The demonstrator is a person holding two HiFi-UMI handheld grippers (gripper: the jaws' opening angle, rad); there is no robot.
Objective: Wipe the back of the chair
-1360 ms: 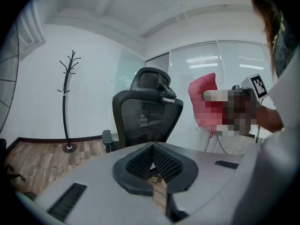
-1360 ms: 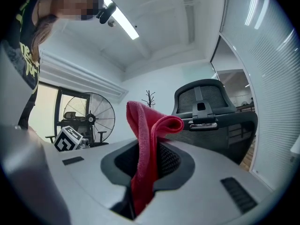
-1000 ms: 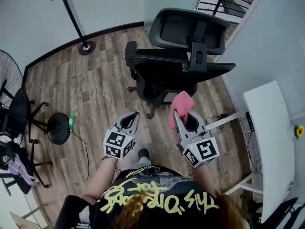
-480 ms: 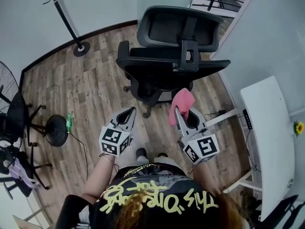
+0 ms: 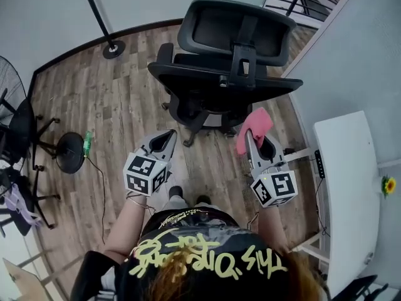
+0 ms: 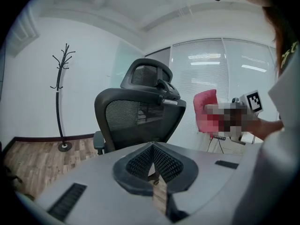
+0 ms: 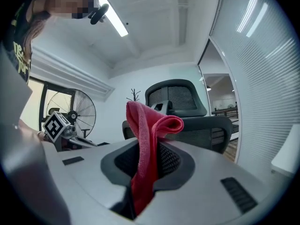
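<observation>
A: Where is the chair's back?

B: The black chair (image 5: pixel 216 83) stands at the upper centre of the head view, its mesh back turned toward the person and the headrest above it. The pink cloth (image 5: pixel 255 125) hangs just below and right of that back. In the left gripper view the cloth is clear of the backrest, off to its right.

A: What holds the cloth?

B: The right gripper (image 5: pixel 249 140), with its jaws clamped on it. In the right gripper view the cloth rises from between them and folds over at the top, with the chair behind.

A: And the other one?

B: The left gripper (image 5: pixel 170 135) is at the chair's lower left. Its jaws are pressed together with nothing between them, and it points at the backrest.

A: What do the views add?

B: The left gripper view faces the mesh straight on, with a coat stand (image 6: pixel 60 102) at far left. The right gripper view shows a standing fan (image 7: pixel 70 111) at middle left. The head view has a white desk (image 5: pixel 348 187) along its right edge.
</observation>
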